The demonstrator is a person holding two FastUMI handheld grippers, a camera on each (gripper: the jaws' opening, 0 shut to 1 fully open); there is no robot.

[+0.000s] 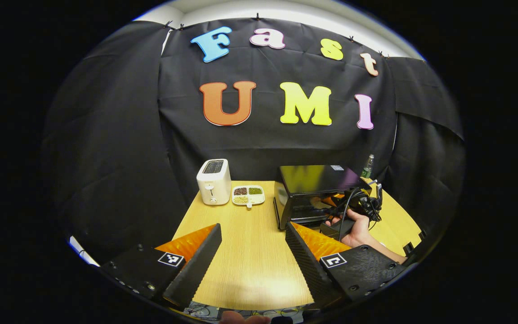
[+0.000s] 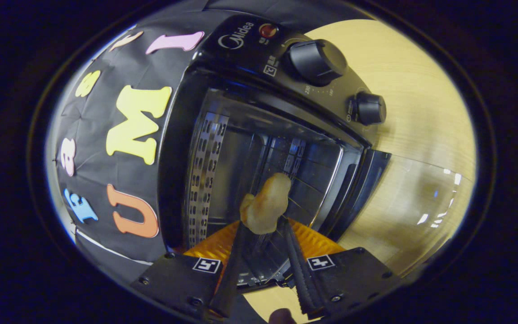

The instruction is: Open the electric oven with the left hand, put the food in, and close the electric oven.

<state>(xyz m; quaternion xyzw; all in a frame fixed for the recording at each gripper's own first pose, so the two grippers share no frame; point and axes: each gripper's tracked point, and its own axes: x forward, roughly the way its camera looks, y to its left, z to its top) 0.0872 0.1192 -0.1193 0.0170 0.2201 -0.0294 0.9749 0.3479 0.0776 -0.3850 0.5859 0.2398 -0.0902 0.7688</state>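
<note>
The right gripper (image 2: 262,225) is pinching the food (image 2: 264,204) inside the open oven (image 2: 205,148). The left gripper (image 1: 252,245) is hovering spread over the table (image 1: 250,265), near its front edge.

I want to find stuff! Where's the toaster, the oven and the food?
toaster (image 1: 213,182): left gripper view, front face.
oven (image 1: 315,178): left gripper view, glossy top.
food (image 2: 264,204): right gripper view, middle of the piece.
</note>
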